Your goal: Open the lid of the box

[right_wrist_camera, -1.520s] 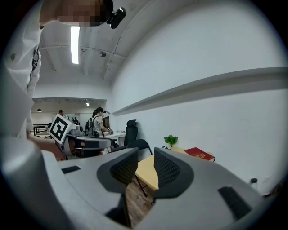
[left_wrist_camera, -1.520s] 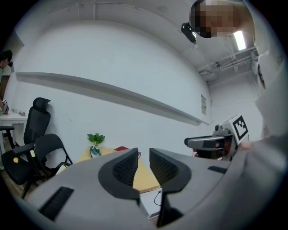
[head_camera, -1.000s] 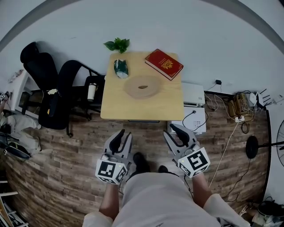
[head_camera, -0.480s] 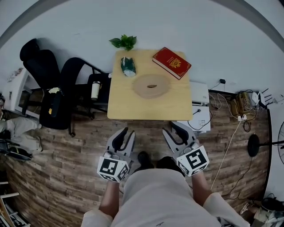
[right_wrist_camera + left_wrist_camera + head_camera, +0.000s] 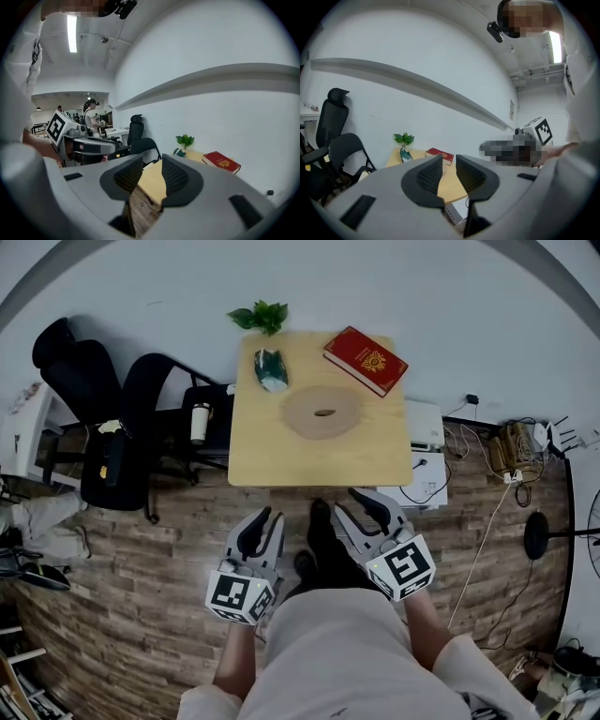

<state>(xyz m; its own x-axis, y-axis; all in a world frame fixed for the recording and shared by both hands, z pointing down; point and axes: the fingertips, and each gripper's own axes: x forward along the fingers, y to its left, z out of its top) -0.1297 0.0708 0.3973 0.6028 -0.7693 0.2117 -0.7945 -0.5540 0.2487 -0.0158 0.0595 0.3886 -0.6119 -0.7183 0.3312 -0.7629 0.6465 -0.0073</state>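
The red box (image 5: 366, 360), flat and book-like with a gold emblem on its closed lid, lies at the far right corner of a small wooden table (image 5: 281, 456). It also shows in the left gripper view as the red box (image 5: 439, 154) and in the right gripper view as the red box (image 5: 221, 161). My left gripper (image 5: 265, 521) and right gripper (image 5: 352, 507) hang in front of my waist, short of the table's near edge. Both stand open with nothing between the jaws, as the left gripper (image 5: 449, 164) and right gripper (image 5: 152, 168) show.
On the table lie a round wooden plate (image 5: 322, 412), a green packet (image 5: 270, 369) and a small plant (image 5: 260, 315). Black office chairs (image 5: 122, 427) stand to its left, white devices (image 5: 422, 465) and cables (image 5: 506, 456) to its right. Another person (image 5: 90, 117) stands far off.
I have stepped toward the table, which sits nearer in the head view. My right gripper has risen closer to the table's near edge. Both grippers stay open and empty.
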